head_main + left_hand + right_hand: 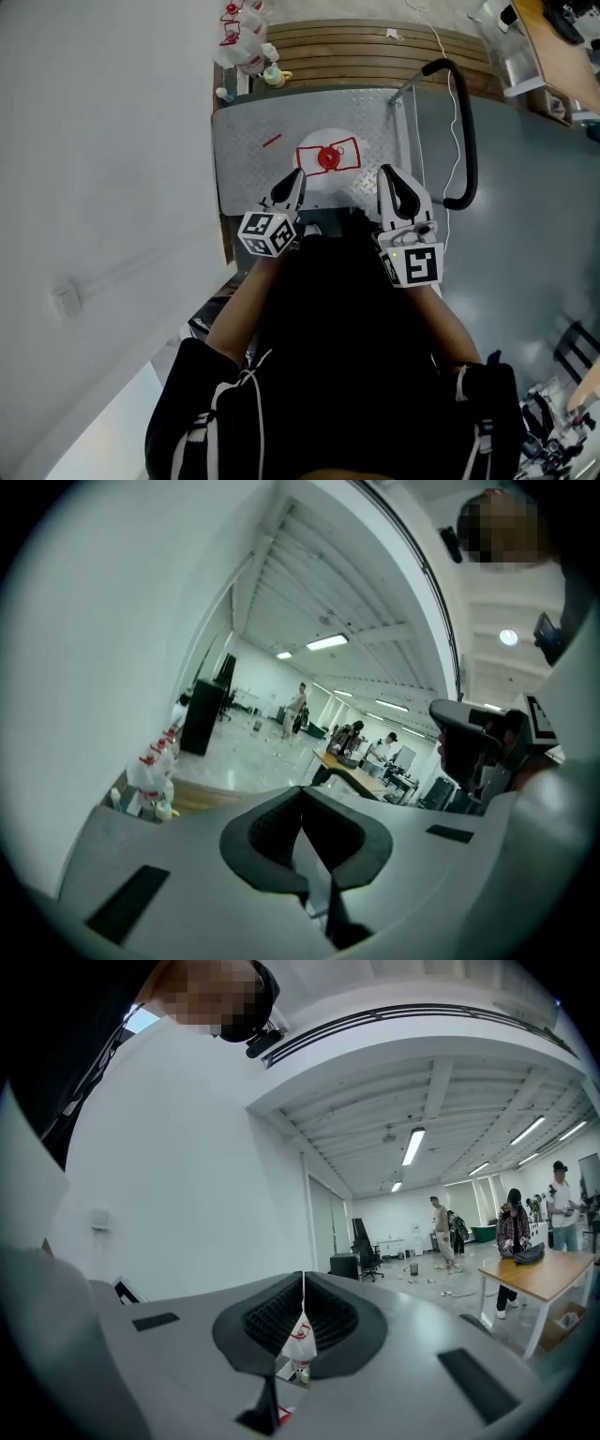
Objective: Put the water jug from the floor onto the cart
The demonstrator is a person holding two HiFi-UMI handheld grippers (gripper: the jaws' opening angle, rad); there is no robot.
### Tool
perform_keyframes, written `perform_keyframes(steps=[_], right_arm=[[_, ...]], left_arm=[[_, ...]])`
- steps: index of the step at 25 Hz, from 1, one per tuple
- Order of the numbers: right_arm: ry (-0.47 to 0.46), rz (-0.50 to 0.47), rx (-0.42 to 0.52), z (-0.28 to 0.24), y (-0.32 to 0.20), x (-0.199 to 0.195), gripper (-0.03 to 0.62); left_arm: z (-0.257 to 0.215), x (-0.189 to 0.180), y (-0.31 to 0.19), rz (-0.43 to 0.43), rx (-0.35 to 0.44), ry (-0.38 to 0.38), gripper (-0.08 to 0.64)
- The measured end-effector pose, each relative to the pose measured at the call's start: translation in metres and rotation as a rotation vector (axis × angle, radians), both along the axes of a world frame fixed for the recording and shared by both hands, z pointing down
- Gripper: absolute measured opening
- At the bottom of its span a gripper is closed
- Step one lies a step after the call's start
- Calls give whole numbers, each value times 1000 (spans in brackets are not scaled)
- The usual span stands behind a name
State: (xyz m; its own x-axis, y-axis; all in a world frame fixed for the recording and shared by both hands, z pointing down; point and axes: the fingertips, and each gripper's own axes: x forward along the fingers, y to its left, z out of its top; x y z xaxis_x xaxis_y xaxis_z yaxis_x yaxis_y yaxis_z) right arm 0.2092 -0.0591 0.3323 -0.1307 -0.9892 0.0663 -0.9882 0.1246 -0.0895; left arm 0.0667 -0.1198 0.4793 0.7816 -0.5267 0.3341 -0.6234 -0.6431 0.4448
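Note:
The water jug (328,161) shows from above as a white round top with a red cap and red label. It stands upright on the cart's ribbed metal deck (248,141). My left gripper (294,178) is at the jug's near left side and my right gripper (386,176) at its near right, both raised above the deck. In the left gripper view the jaws meet at the tip of the left gripper (302,794), shut on nothing. The right gripper (303,1283) is shut too, with only a distant white bottle (299,1335) showing through the slit below the tips.
The cart's black handle (465,131) loops up on the right. Several red-capped bottles (246,37) stand by the white wall (103,141) past the cart, beside wooden slats (375,52). A wooden table (562,56) is at the far right. People stand far off in the hall (441,1227).

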Motion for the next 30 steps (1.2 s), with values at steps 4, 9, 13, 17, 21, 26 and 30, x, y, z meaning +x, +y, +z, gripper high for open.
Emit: perform_keyframes(steps=[4, 9, 13, 17, 21, 26, 30], right_arm=[[26, -39, 0, 0, -1, -15, 18], [41, -84, 19, -9, -6, -29, 18], [43, -88, 31, -12, -8, -31, 18], [56, -76, 30, -10, -9, -26, 18], [63, -57, 29, -9, -9, -16, 18], [70, -45, 25, -12, -11, -6, 18], [74, -37, 24, -17, -9, -1, 18]], left_arm=[[-69, -13, -2, -114, 334, -48, 18], [-103, -15, 0, -145, 405, -26, 18], [-105, -23, 0, -155, 409, -39, 18], [-105, -29, 4, -152, 399, -33, 18], [-109, -22, 3, -153, 382, -8, 18], [-116, -6, 1, -147, 389, 42, 18], [-122, 6, 1, -132, 399, 45, 18]])
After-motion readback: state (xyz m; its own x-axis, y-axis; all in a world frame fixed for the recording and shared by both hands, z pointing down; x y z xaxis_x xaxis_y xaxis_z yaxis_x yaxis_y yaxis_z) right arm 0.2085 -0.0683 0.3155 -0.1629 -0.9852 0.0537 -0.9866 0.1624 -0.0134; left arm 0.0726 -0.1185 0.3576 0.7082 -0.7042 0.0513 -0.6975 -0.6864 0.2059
